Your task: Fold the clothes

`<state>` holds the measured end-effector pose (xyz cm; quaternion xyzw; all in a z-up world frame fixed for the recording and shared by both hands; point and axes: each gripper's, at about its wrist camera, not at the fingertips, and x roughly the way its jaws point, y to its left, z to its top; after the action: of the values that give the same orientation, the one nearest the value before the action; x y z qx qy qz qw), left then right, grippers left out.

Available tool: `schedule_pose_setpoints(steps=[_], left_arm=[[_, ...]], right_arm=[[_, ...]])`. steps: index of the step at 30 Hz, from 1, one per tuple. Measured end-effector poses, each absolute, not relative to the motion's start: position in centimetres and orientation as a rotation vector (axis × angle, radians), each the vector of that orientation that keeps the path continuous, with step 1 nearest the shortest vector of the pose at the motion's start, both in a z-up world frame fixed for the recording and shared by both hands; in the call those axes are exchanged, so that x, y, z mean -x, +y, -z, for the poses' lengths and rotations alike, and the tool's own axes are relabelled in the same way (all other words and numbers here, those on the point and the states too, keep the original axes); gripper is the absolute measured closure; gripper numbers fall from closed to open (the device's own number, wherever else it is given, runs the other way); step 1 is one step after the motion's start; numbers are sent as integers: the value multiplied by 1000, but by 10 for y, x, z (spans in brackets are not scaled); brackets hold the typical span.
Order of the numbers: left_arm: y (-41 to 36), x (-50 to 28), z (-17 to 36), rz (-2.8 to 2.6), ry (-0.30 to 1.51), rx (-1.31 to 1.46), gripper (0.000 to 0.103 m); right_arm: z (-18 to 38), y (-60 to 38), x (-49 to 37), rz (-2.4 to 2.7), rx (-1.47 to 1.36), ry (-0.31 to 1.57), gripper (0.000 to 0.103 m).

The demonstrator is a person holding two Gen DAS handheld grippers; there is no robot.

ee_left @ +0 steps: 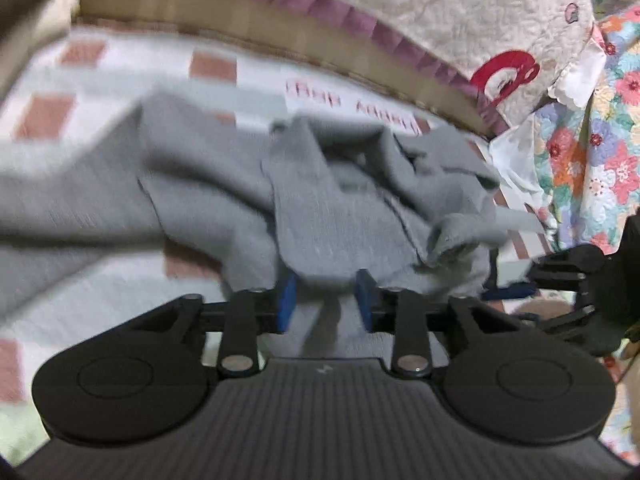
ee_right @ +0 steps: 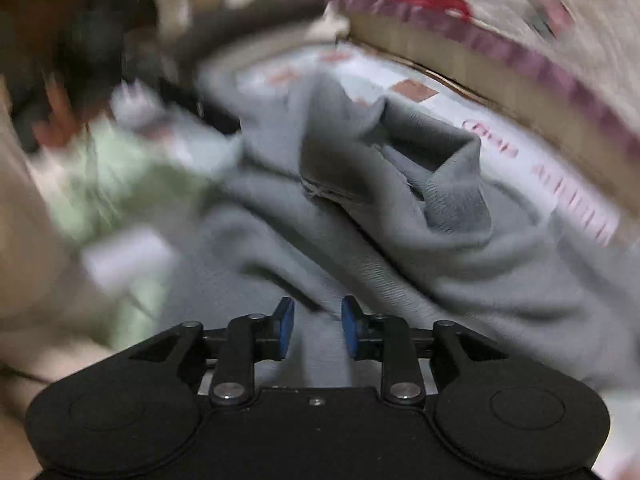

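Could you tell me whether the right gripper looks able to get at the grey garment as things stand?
Probably yes. The right gripper has its blue pads apart, and the grey garment lies bunched directly ahead of them with nothing in between. The picture is blurred, so whether cloth already sits between the pads is unclear.

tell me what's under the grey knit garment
Under the crumpled grey knit garment lies a white quilted cover with pink squares and pink lettering, showing around its edges. Whatever sits directly beneath the bunched middle is covered.
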<state>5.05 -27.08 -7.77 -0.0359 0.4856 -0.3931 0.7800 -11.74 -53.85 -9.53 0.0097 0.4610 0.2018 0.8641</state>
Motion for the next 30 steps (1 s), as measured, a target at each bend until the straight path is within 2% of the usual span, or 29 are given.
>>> schedule_pose_setpoints(steps=[4, 7, 9, 13, 16, 18, 19, 20, 21, 27, 30], left_arm=[[-301, -74, 76, 917, 1031, 93, 68], [-325, -92, 76, 973, 1021, 109, 60], [-341, -105, 76, 1010, 1014, 120, 50], [-370, -111, 93, 1099, 1110, 218, 49], [-378, -97, 105, 1132, 1111, 222, 44], [-383, -84, 110, 1131, 1083, 152, 53], [-386, -76, 108, 1116, 1036, 66, 65], [-387, -68, 104, 1094, 979, -10, 93], [-385, -61, 98, 1087, 919, -56, 100], [-370, -48, 39, 1059, 657, -72, 101], [-372, -26, 31, 1147, 601, -124, 101]], right_arm=[[74, -579, 130, -300, -254, 882, 69], [51, -594, 121, -189, -319, 760, 67], [39, -596, 104, -152, -375, 704, 63], [32, -576, 82, -31, -365, 747, 57], [45, -576, 82, 26, -474, 801, 52], [57, -590, 81, 37, -601, 813, 52], [64, -597, 82, 41, -670, 813, 51], [67, -604, 82, 47, -725, 811, 50], [70, -609, 82, 52, -762, 808, 48], [70, -626, 84, 54, -830, 753, 46], [82, -637, 89, 28, -950, 738, 42]])
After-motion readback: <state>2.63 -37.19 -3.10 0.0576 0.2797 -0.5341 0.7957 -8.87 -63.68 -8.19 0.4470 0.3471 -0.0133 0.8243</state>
